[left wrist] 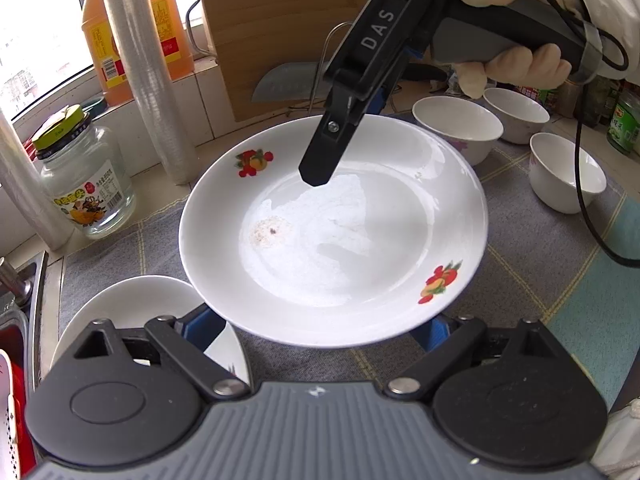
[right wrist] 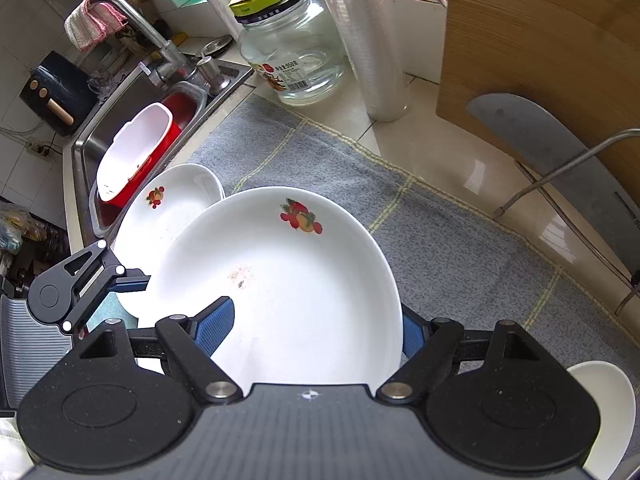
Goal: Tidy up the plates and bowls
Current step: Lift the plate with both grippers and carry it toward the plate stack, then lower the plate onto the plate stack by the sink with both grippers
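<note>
Right now, the grey mat with pale yellow grid lines (right wrist: 320,168) is covering the worktop beside the steel sink (right wrist: 86,148). Above it, the big round white plate with fruit prints (left wrist: 332,236) is hanging in the air, carried from opposite sides. The left gripper (left wrist: 328,330) is cradling the near rim with its blue fingers spread wide under it; the right gripper (right wrist: 316,330) is grasping the far rim, one finger over and one beneath. A second white fruit-print plate (right wrist: 168,216) is lying on the mat below, beside the sink. Three small white bowls (left wrist: 516,148) are standing together farther along the mat.
</note>
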`<state>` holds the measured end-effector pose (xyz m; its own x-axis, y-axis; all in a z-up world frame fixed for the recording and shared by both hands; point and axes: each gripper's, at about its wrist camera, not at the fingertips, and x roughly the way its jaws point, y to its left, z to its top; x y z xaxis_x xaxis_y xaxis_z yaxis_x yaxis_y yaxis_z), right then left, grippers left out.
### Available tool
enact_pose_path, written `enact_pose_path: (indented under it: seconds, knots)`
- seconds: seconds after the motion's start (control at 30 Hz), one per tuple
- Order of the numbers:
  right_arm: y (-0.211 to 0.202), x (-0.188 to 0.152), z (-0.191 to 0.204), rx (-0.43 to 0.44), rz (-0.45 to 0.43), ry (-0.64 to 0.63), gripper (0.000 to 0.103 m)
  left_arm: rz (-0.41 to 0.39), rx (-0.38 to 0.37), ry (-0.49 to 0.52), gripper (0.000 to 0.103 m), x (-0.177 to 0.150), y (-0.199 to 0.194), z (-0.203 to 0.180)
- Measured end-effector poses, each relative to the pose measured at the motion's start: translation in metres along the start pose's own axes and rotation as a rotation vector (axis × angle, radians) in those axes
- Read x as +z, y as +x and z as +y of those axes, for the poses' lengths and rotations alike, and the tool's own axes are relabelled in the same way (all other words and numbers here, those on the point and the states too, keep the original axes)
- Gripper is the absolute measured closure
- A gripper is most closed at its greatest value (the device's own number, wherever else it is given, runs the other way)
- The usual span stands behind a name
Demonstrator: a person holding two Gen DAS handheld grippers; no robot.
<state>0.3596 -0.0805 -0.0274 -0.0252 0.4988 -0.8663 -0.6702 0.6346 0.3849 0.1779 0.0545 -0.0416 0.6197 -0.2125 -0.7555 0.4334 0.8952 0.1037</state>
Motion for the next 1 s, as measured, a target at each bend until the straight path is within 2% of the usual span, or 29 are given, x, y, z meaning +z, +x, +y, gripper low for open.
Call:
enact_pose_path:
  seconds: [0.43, 1.0]
  knots:
    - [0.023, 0.023, 0.045, 0.038, 0.006, -0.064, 0.016, -0.001, 0.034, -0.038, 0.008, -0.025, -0.026, 0.025]
    - [0.070, 0.045, 0.083, 0.078, 0.051, -0.095, 0.016, 0.045, 0.056, -0.081, 0.008, -0.057, -0.038, 0.058]
